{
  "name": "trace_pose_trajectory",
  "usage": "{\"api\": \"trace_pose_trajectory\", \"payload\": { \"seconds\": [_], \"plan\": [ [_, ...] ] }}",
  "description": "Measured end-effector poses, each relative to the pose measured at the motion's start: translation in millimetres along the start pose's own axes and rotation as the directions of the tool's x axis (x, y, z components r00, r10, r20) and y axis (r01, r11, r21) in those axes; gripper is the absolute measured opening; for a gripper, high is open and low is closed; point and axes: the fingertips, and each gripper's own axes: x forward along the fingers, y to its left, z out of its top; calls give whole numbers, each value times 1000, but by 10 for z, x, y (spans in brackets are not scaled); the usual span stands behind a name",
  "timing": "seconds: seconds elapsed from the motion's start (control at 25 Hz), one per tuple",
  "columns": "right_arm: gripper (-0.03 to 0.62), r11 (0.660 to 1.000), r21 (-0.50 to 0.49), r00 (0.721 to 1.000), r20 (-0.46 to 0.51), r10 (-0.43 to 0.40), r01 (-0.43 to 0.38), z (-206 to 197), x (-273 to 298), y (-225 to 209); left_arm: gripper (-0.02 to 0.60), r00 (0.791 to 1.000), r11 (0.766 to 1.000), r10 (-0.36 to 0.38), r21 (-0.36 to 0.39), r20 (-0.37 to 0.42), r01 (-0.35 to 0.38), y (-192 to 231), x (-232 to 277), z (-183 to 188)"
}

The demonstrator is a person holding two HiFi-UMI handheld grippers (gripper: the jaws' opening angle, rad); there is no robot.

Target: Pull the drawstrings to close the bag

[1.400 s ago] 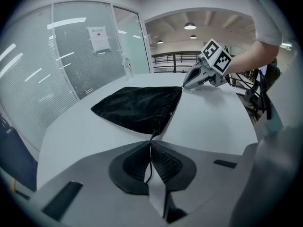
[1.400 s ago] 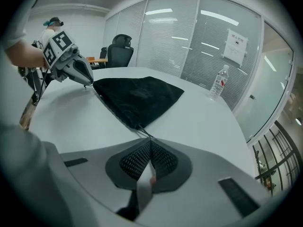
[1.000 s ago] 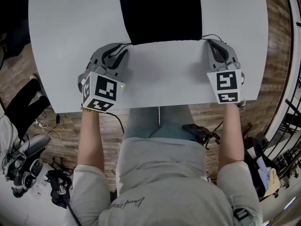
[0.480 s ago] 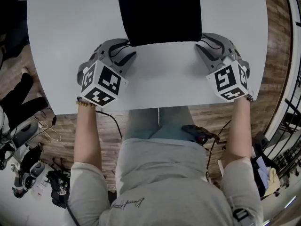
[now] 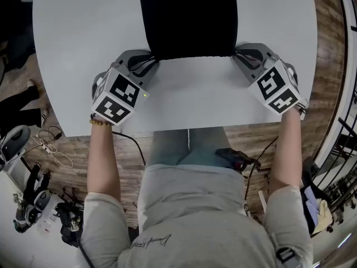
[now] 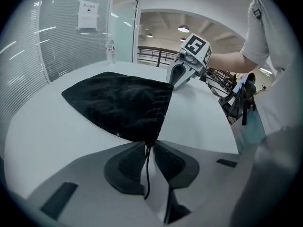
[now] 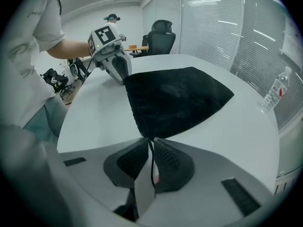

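Observation:
A black drawstring bag (image 5: pixel 187 15) lies flat on the white table (image 5: pixel 189 99), its near edge toward me. My left gripper (image 5: pixel 149 60) sits at the bag's near left corner. In the left gripper view its jaws (image 6: pixel 149 144) are closing, pinched at the tips on the thin black drawstring (image 6: pixel 147 174) where it leaves the bag (image 6: pixel 120 103). My right gripper (image 5: pixel 241 53) sits at the near right corner. Its jaws (image 7: pixel 151 140) are closing too, nipping the other drawstring (image 7: pixel 151 164) at the bag's corner (image 7: pixel 175 98). Each gripper shows across the bag in the other's view.
The table's near edge runs just behind both grippers, against my lap. A water bottle (image 7: pixel 274 91) stands far back on the table. An office chair (image 7: pixel 161 34) is beyond the table. Cables and gear (image 5: pixel 28 194) lie on the wooden floor at the left.
Both grippers have swung their marker cubes outward and now point inward at the bag's near corners. The loose cords seen beside the corners a second ago are now between the jaws.

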Motion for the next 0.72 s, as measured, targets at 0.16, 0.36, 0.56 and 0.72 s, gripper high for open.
{"api": "trace_pose_trajectory", "payload": {
  "seconds": [0.16,0.36,0.56,0.72],
  "plan": [
    [31,998,49,999,5,-46,46,-16,-5,2,54,1000,1000,9,-20,13,-9,3,-8,-12],
    [29,996,11,996,-3,-86,86,-31,-17,-3,37,998,999,35,-29,45,-34,3,-33,14],
    [45,999,-13,998,-26,-53,52,-37,-23,18,38,994,998,53,-28,92,-50,27,-94,77],
    [57,1000,5,999,-36,7,-7,-70,-26,40,38,988,996,45,-78,150,-33,49,-146,136]
  ]
}}
